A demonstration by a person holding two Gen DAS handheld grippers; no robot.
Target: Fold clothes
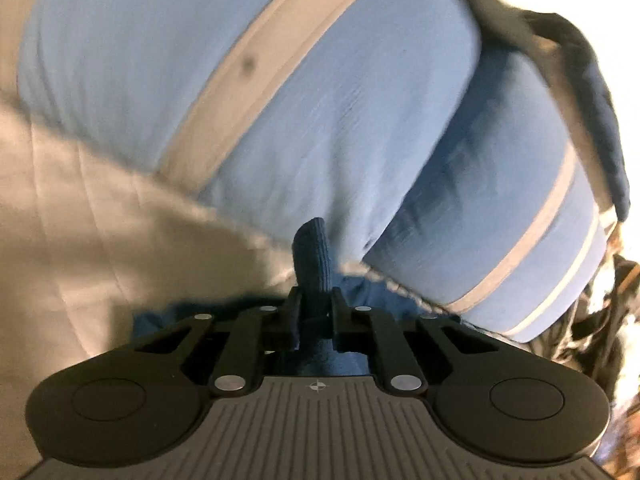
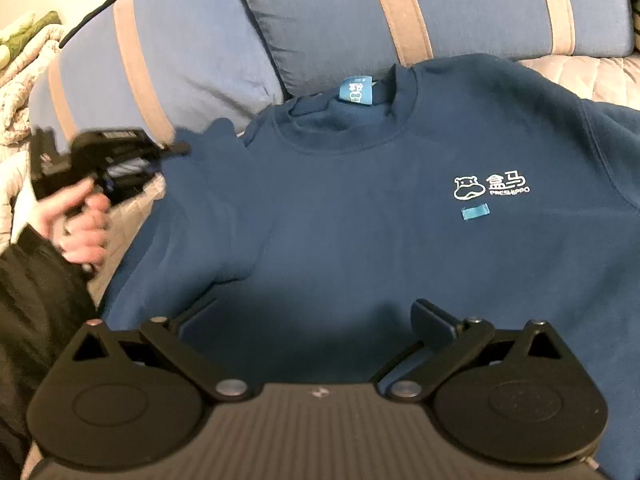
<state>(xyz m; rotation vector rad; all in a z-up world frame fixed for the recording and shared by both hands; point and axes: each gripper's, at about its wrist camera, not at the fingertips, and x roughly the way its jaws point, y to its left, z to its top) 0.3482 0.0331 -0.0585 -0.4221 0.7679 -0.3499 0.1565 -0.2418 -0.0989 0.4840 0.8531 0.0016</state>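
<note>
my left tongs (image 1: 316, 312) pinch a fold of the navy sweatshirt (image 2: 360, 208) lying flat on the bed before the pillows (image 2: 320, 12) at 12 o'clock, right tongs (image 2: 316, 328) spread above its hem, so i fear this thin pinch may slip when pulled.

Both wrist views look down close on the sweatshirt (image 2: 360, 208); left seems blurred.

The left gripper (image 1: 316, 312) has its jaws pinched on a fold of dark blue fabric (image 1: 311, 260) — a ribbed edge sticks up between them. Ahead lie blue pillows (image 1: 320, 92) with beige stripes, blurred, on a beige quilt (image 1: 80, 208).
</note>
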